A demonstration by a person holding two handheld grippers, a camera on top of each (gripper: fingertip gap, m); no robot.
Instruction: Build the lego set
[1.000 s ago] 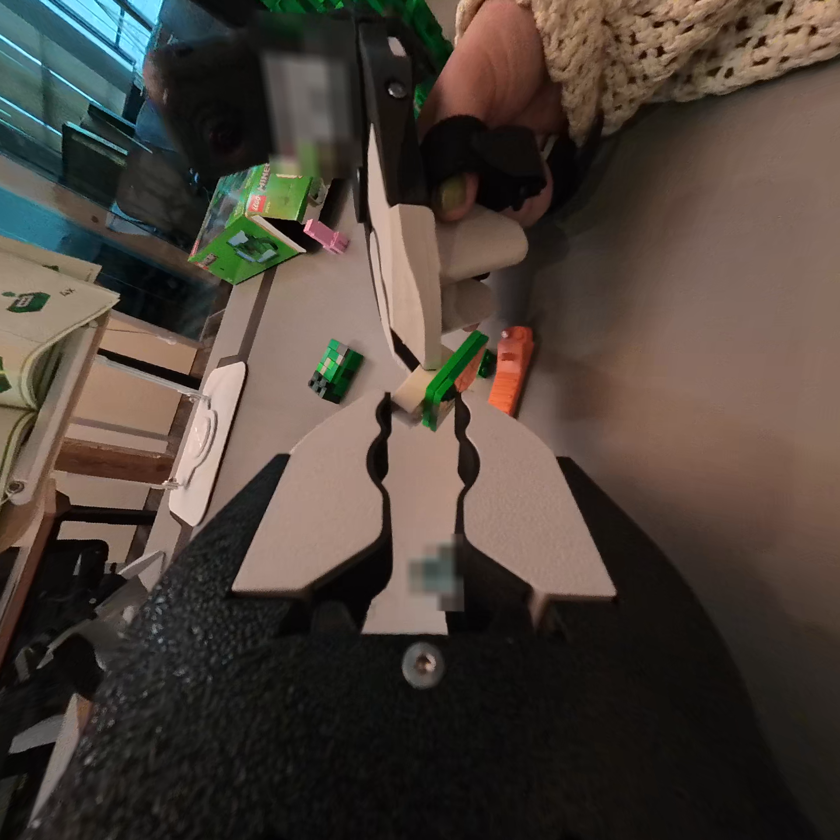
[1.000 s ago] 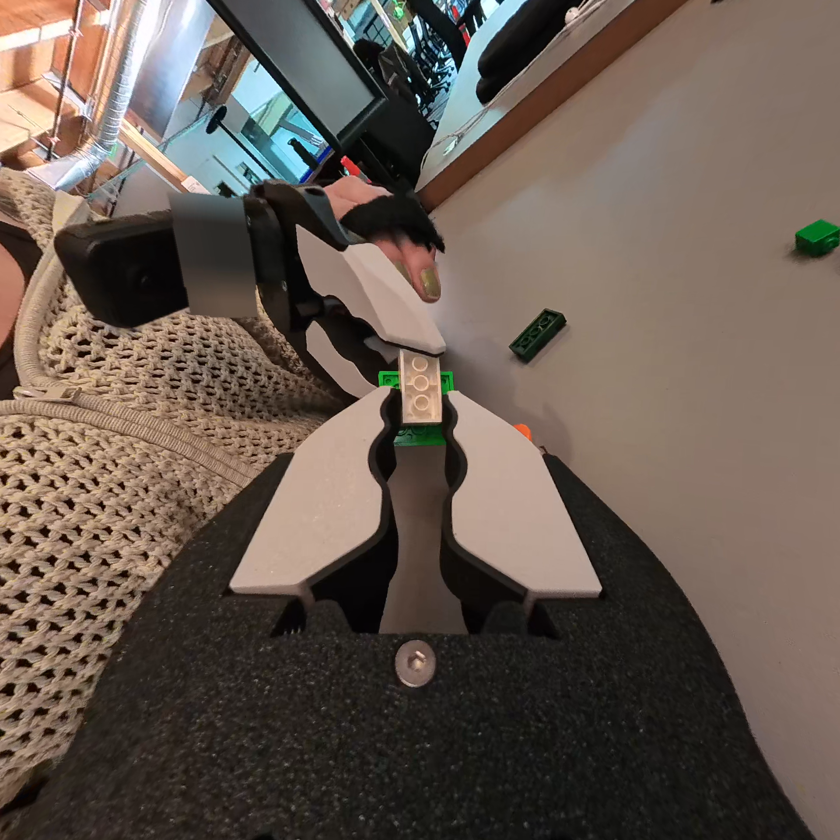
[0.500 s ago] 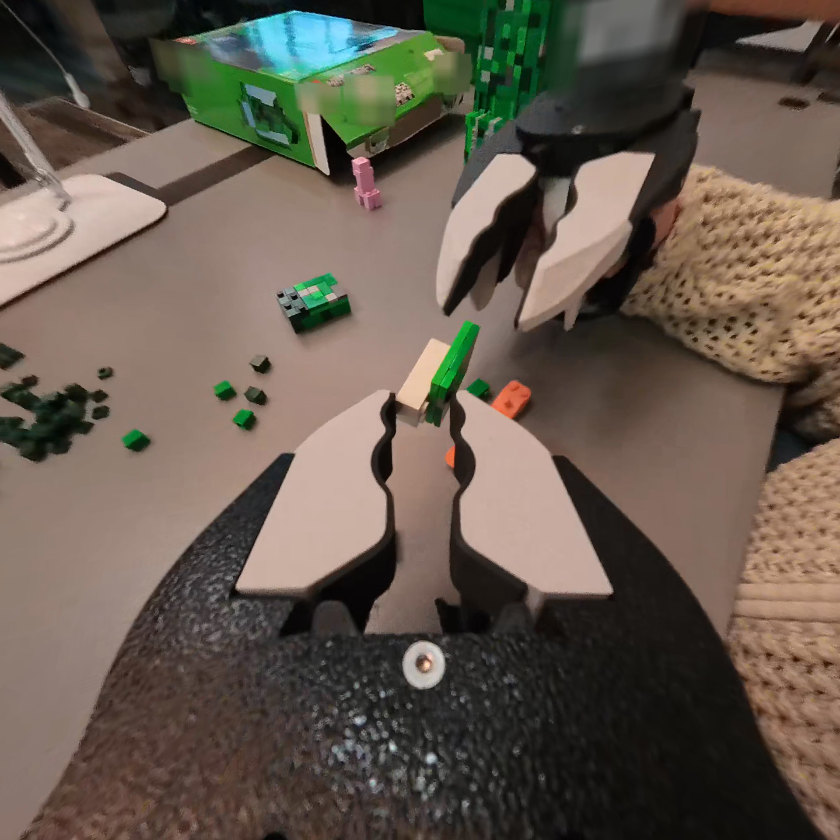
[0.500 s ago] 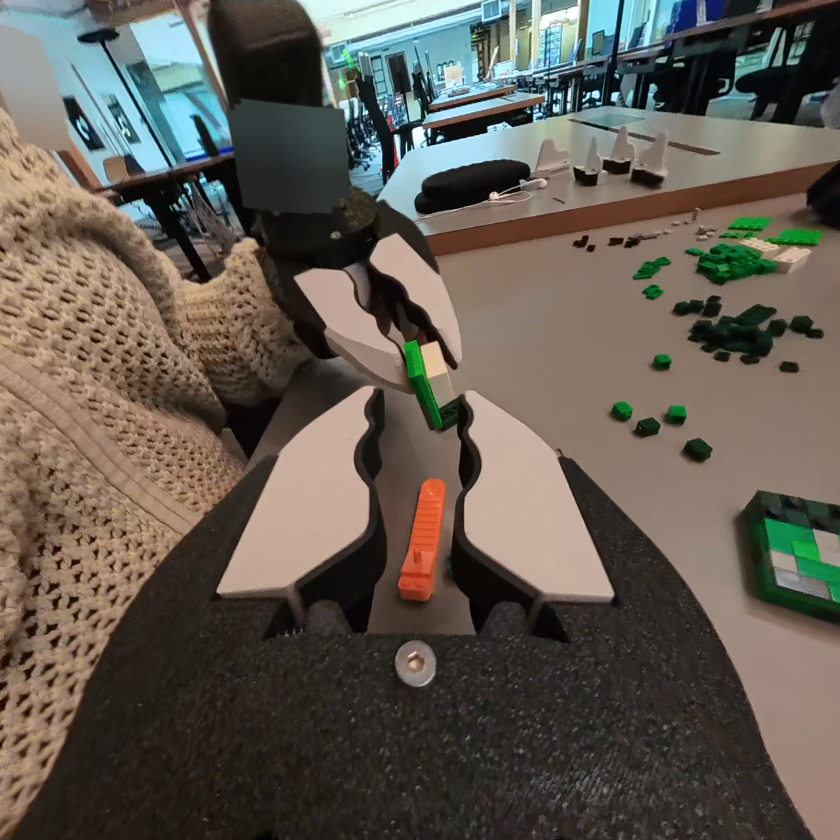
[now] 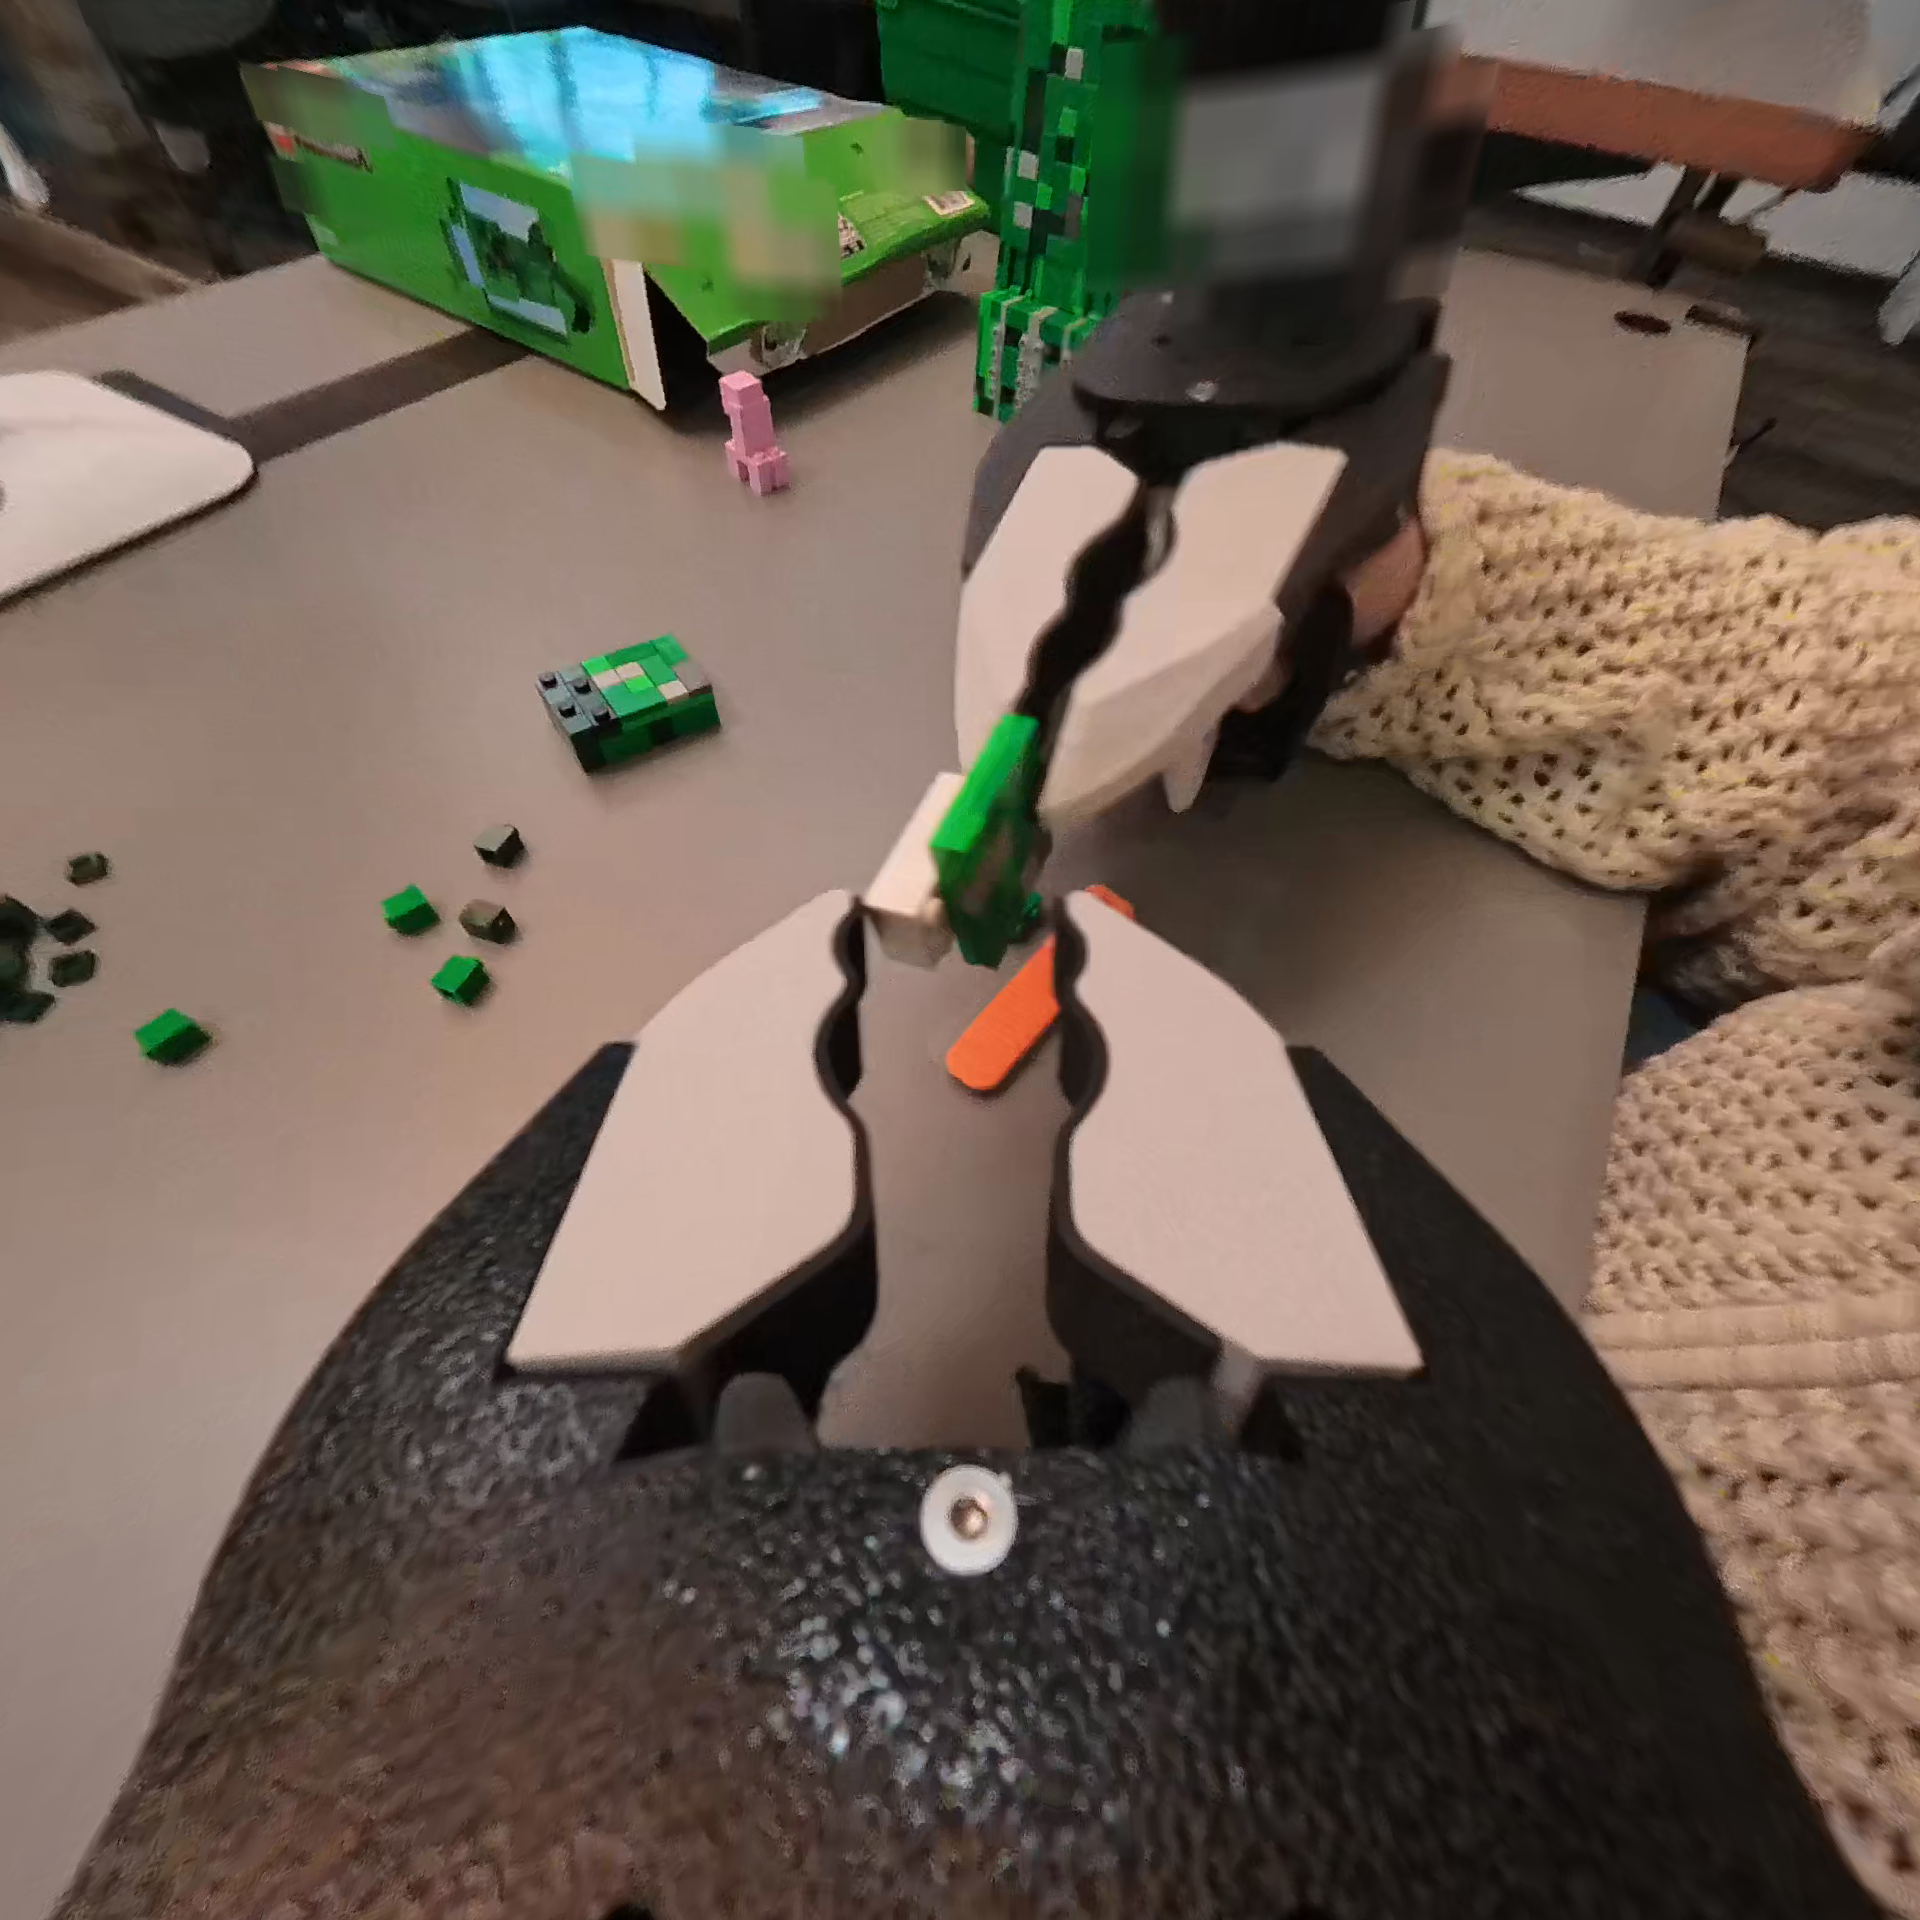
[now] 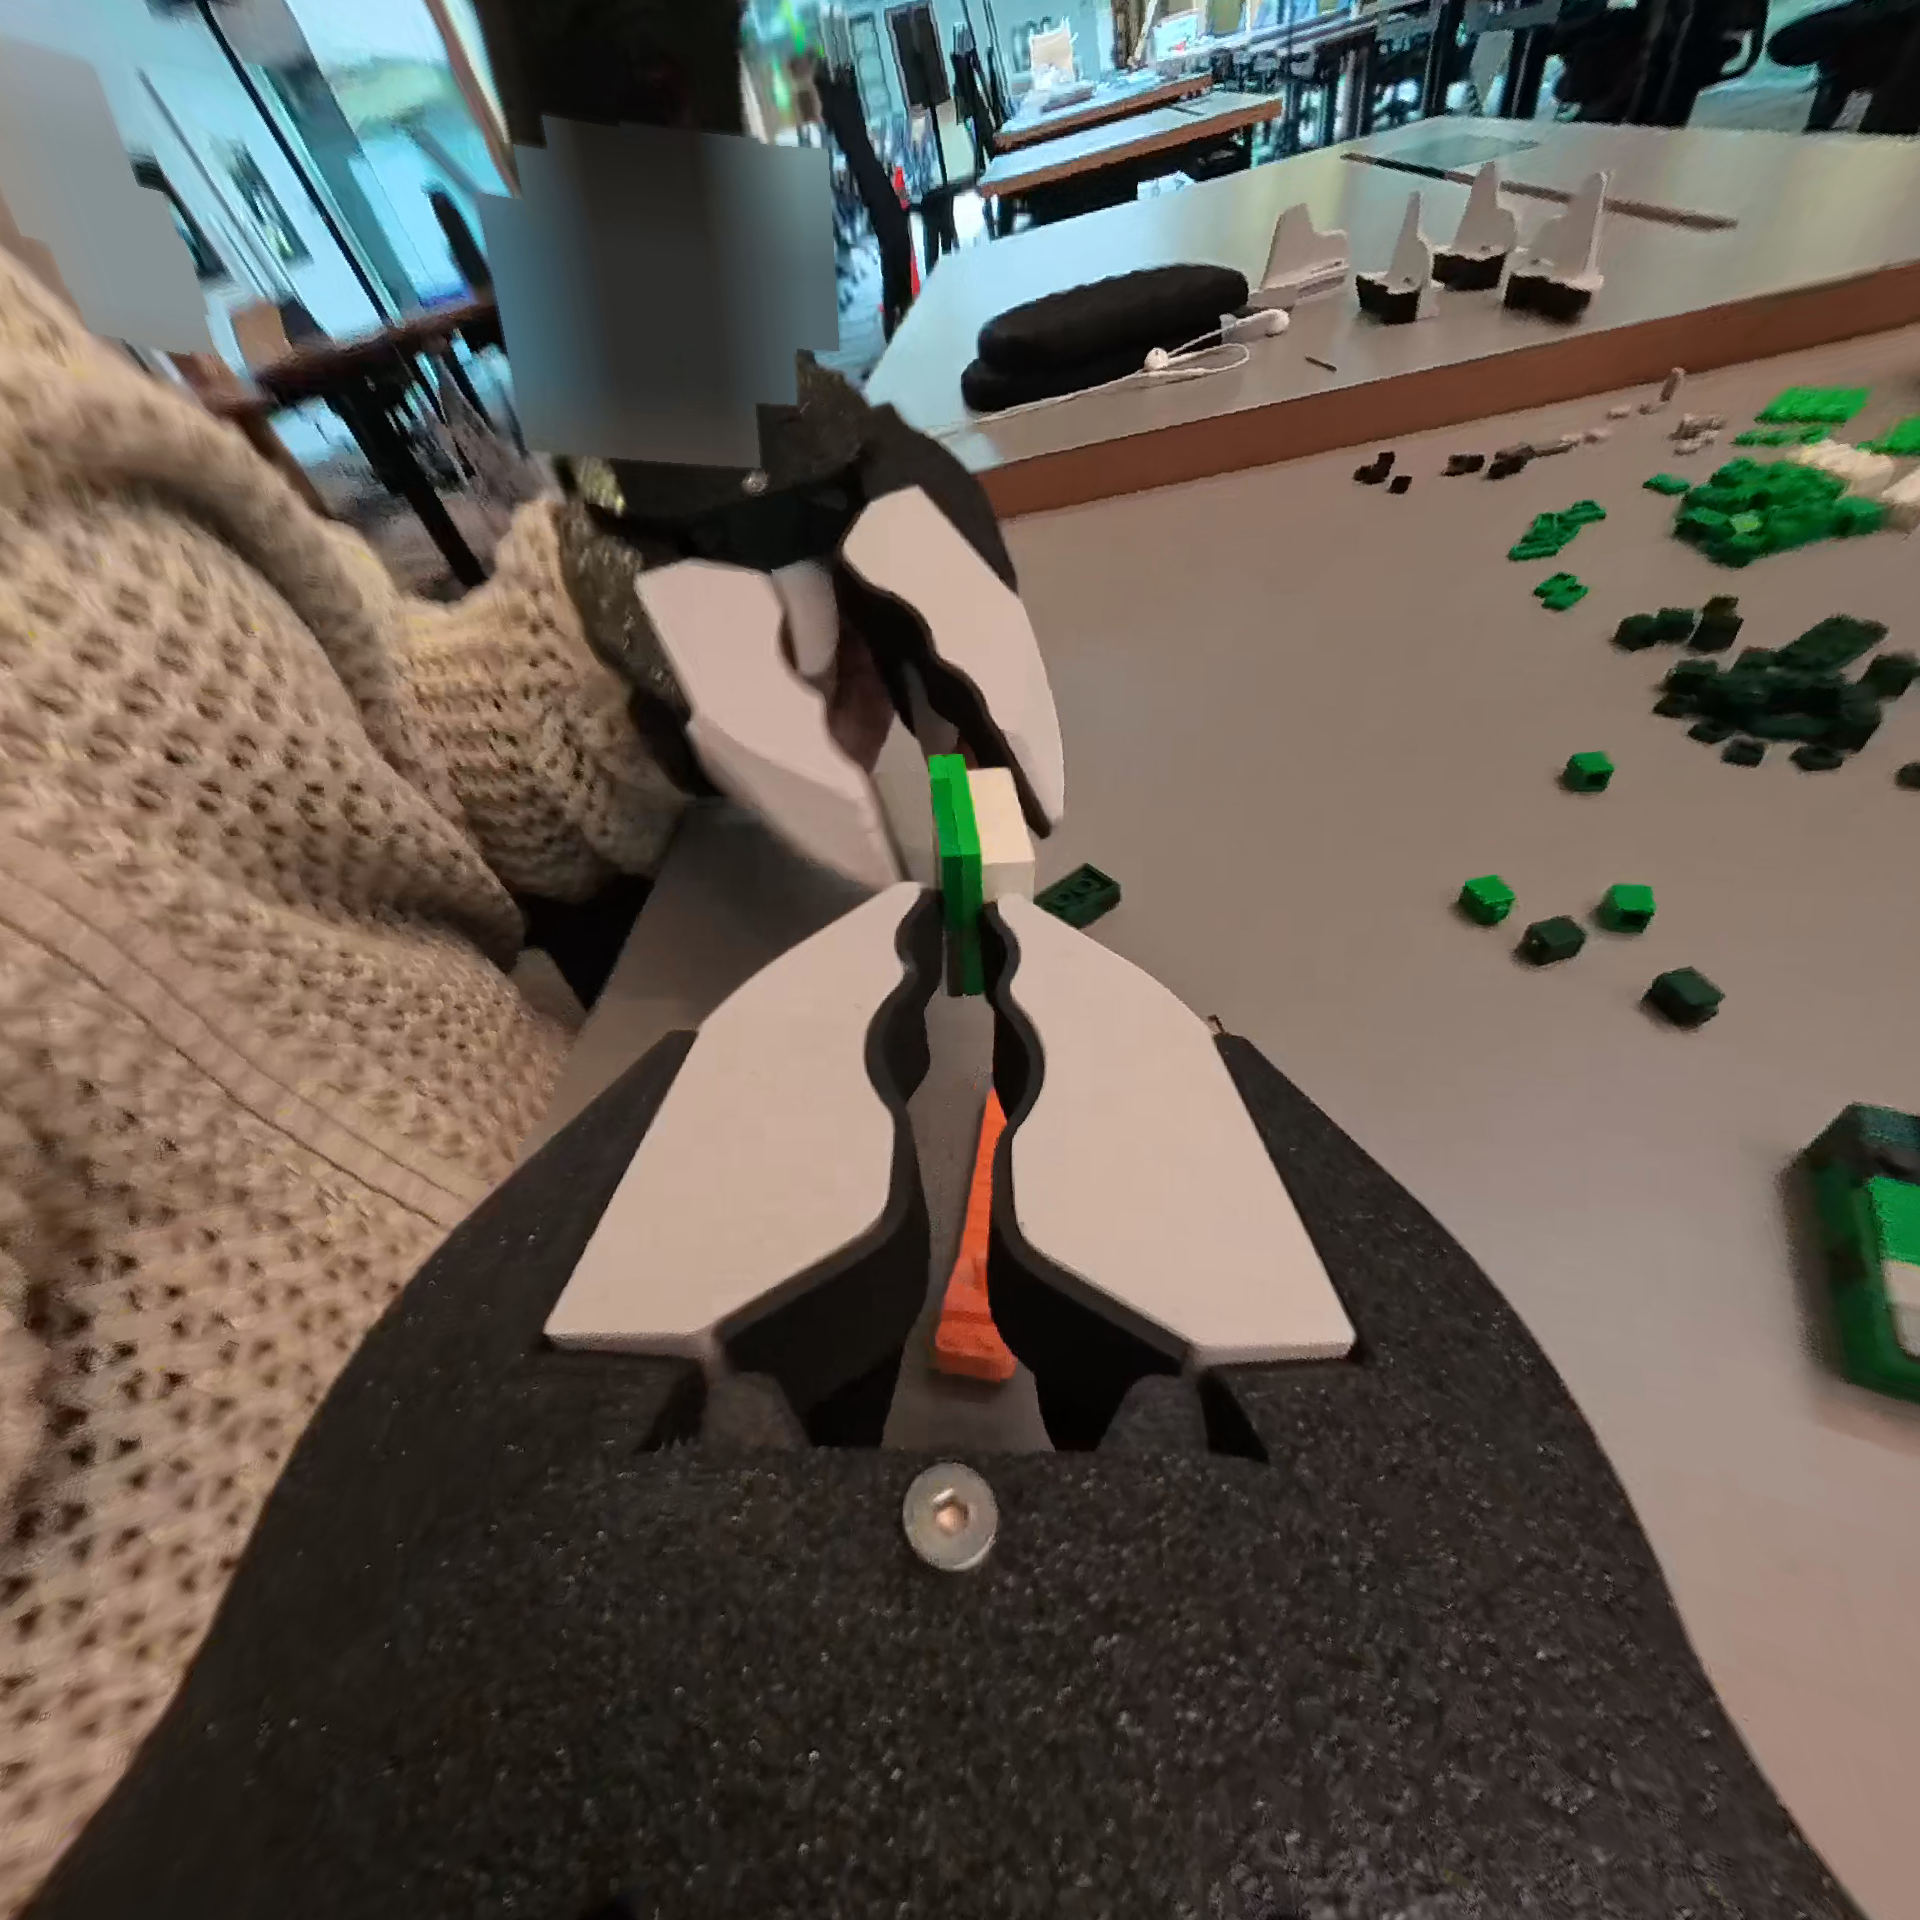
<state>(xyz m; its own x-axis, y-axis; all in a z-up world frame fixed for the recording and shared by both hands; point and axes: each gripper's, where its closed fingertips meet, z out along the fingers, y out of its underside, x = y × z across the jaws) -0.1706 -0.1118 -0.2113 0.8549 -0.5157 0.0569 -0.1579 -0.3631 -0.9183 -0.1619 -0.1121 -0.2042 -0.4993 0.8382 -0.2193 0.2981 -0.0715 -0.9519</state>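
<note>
Two tongs (image 5: 954, 914) (image 6: 954, 906) both pinch one green plate (image 6: 958, 873) bearing one white brick (image 6: 1004, 833)

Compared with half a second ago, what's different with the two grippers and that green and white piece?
The right gripper has closed in from above the piece and pinched the green plate's edge. Half a second ago it was open and clear of the piece. The left gripper still holds the joined white brick and plate. The orange tool and loose bricks on the table stay put.
</note>
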